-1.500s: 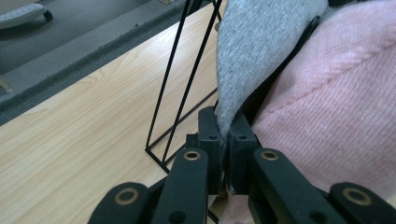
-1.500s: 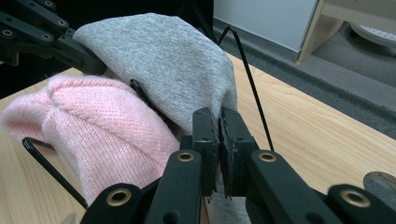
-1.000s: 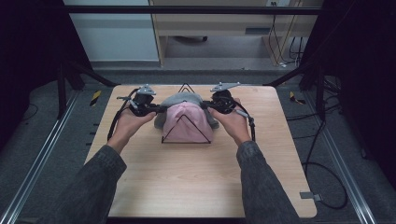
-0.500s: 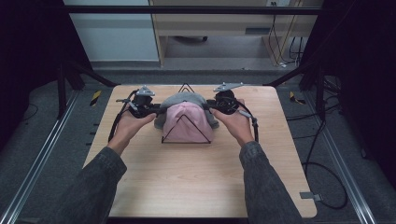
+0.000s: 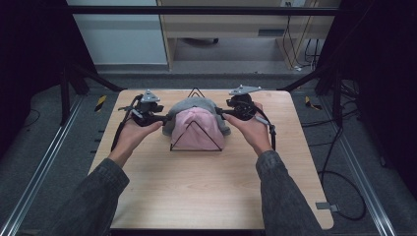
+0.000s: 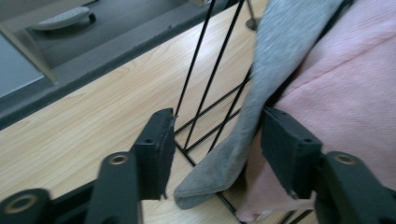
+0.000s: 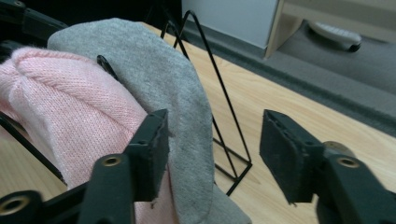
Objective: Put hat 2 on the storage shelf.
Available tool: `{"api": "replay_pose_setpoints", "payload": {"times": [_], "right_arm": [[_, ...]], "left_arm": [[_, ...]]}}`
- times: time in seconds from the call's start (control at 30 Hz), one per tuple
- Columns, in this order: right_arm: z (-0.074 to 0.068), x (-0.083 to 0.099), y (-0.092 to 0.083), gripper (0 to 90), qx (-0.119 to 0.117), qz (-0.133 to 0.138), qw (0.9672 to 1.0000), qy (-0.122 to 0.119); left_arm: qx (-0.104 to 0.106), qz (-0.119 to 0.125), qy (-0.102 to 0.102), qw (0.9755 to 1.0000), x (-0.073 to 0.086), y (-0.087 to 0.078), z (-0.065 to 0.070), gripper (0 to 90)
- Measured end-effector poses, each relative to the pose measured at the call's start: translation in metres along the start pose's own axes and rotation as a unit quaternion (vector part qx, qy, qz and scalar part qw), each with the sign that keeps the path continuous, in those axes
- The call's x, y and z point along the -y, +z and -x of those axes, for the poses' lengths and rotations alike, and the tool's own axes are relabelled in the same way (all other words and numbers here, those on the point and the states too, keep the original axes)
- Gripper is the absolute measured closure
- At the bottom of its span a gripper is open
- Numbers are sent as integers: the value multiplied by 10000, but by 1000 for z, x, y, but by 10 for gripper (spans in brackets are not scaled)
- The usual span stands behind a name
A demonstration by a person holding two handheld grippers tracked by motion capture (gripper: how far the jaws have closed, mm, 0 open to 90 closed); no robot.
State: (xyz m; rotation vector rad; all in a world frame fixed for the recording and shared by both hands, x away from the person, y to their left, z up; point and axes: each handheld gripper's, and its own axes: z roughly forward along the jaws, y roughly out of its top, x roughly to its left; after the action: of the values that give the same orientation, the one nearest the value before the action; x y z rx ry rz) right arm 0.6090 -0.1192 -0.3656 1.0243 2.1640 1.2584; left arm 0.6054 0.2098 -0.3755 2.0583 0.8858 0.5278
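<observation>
High view: a black wire rack [image 5: 195, 129] stands at the far middle of the wooden table [image 5: 206, 191]. A pink knit cloth [image 5: 197, 129] is draped over the rack's near side, and a grey cloth [image 5: 196, 104] is draped over its far side, directly behind the pink one. The left gripper [image 5: 164, 117] sits at the rack's left end and the right gripper [image 5: 219, 112] at its right end. Both sets of jaws have just been opening and now stand released. In the left gripper view, the grey cloth's hanging edge lies between the parted pads without being pressed. In the right gripper view, one pad rests against the grey cloth.
</observation>
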Motion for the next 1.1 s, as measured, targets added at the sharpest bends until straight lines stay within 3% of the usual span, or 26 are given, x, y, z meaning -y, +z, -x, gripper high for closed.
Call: {"api": "replay_pose_setpoints", "payload": {"times": [0.27,0.4,0.63,0.77,1.1], "right_arm": [[-7,-2,-11,221,175,5,9998,41],[-11,-2,-17,165,205,10,9998,17],[-16,-3,-26,120,270,51,9996,5],[-18,-3,-32,109,252,122,9996,-6],[-22,15,-56,92,309,234,9992,-43]], "left_arm": [[55,66,-101,9999,2,-19,3,239],[310,84,-160,9994,4,-29,6,179],[453,-90,-35,9989,10,-42,17,119],[402,-243,44,9989,15,-49,24,109],[509,-243,135,9983,36,-62,36,89]]}}
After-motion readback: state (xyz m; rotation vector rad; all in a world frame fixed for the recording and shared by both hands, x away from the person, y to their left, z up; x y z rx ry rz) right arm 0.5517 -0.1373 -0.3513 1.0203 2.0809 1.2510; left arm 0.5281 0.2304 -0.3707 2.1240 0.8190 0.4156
